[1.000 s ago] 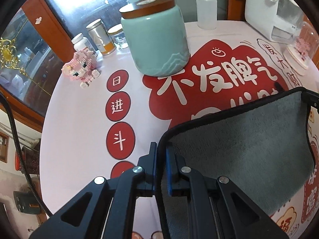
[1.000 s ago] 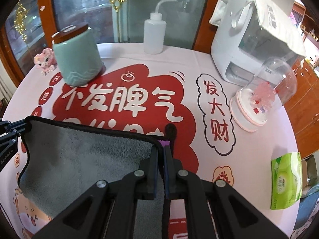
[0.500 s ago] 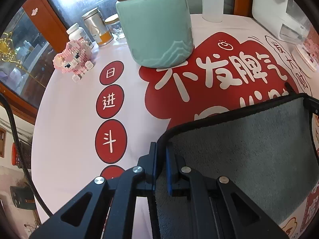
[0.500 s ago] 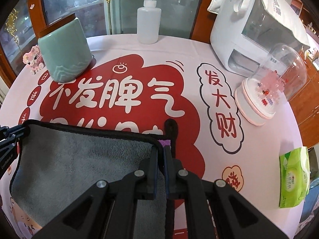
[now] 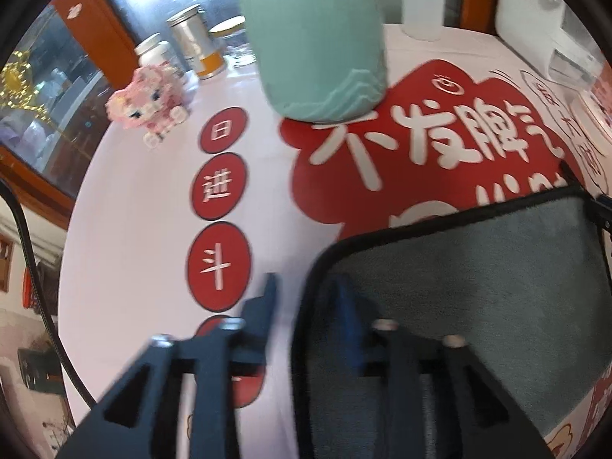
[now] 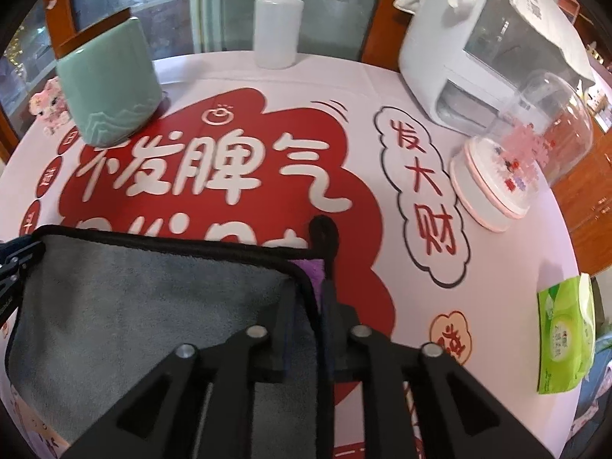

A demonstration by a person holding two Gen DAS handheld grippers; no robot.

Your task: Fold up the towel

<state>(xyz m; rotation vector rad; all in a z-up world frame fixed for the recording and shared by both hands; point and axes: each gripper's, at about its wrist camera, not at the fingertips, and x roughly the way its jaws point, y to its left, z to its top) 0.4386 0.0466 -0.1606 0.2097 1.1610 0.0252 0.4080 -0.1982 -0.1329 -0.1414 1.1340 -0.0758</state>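
Observation:
A grey towel (image 5: 478,287) with a black hem lies over the red-and-white printed tablecloth (image 5: 134,229). My left gripper (image 5: 306,290) is open, its jaws spread to either side of the towel's left corner, and the image is blurred by motion. My right gripper (image 6: 306,298) has its jaws slightly apart around the towel's (image 6: 134,298) right corner, where a purple underside (image 6: 306,269) and a black hanging loop (image 6: 325,233) show. The left gripper shows at the left edge of the right wrist view (image 6: 11,264).
A mint ceramic jar (image 5: 317,46) stands just beyond the towel. Behind are a squeeze bottle (image 6: 277,26), a white appliance (image 6: 485,49), a domed figurine (image 6: 524,153), a pink block toy (image 5: 147,105), cans (image 5: 195,46) and a green tissue pack (image 6: 566,332).
My left gripper has opened and let go of the towel's left corner. The right gripper's jaws have parted slightly. The towel's far edge has come down towards the table.

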